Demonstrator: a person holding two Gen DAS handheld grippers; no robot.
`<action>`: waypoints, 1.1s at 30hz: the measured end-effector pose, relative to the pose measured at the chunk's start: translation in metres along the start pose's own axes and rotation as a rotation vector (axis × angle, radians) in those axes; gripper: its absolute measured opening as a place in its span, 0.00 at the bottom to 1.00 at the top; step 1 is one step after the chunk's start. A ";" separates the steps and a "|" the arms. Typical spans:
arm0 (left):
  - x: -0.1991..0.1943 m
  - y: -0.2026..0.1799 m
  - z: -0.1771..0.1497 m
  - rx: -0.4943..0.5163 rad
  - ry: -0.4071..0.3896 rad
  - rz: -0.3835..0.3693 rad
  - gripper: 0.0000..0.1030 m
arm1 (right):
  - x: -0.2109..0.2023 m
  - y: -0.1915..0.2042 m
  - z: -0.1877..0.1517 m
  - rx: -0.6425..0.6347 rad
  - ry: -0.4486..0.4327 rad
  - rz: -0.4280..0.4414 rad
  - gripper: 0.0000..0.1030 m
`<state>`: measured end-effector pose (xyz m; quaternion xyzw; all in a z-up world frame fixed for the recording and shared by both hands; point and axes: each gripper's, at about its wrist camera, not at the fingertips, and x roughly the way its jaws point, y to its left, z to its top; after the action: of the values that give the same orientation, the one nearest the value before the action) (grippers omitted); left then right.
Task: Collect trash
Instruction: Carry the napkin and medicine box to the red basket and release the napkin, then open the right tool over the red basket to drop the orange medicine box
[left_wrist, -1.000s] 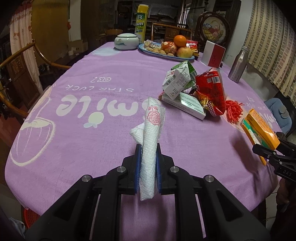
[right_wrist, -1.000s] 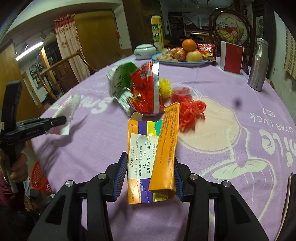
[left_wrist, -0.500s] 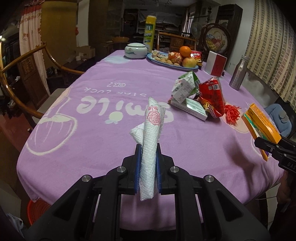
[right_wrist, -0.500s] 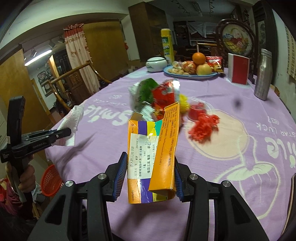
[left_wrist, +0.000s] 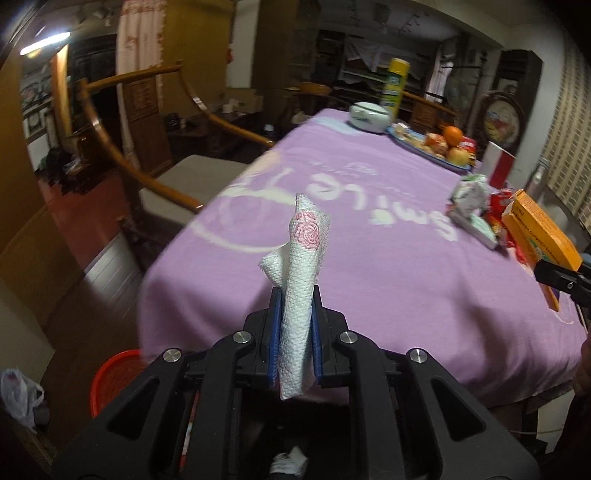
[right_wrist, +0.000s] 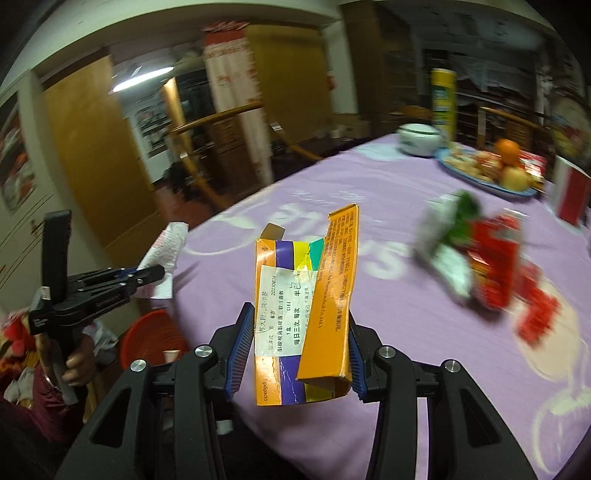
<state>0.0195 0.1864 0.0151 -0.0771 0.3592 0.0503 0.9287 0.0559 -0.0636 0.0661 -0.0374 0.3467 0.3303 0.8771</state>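
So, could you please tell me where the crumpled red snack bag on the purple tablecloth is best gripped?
Probably by the crumpled red snack bag's raised upper fold, coming from above: it stands up off the purple tablecloth, while the green-and-white carton crowds its left side. Motion blur hides finer detail.

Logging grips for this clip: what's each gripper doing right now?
Left gripper: shut on the paper towel.
Right gripper: shut on the flattened orange medicine box.

1. Paper towel (left_wrist: 301, 280): white, dimpled, matt, printed with a pink rose.
2. Medicine box (right_wrist: 308, 306): creased orange cardboard, slightly glossy, with a paper label.
3. Tablecloth (left_wrist: 369, 236): soft purple fleece.
4. Basket (left_wrist: 110, 380): red plastic.
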 end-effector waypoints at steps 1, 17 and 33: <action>-0.001 0.013 -0.003 -0.013 0.006 0.017 0.15 | 0.006 0.010 0.004 -0.015 0.010 0.018 0.43; 0.016 0.188 -0.097 -0.242 0.213 0.320 0.76 | 0.118 0.177 0.024 -0.261 0.244 0.235 0.44; -0.012 0.250 -0.109 -0.393 0.166 0.472 0.86 | 0.199 0.290 0.004 -0.392 0.436 0.412 0.46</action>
<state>-0.0987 0.4126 -0.0832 -0.1735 0.4252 0.3266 0.8261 -0.0096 0.2738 -0.0091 -0.2038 0.4558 0.5448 0.6737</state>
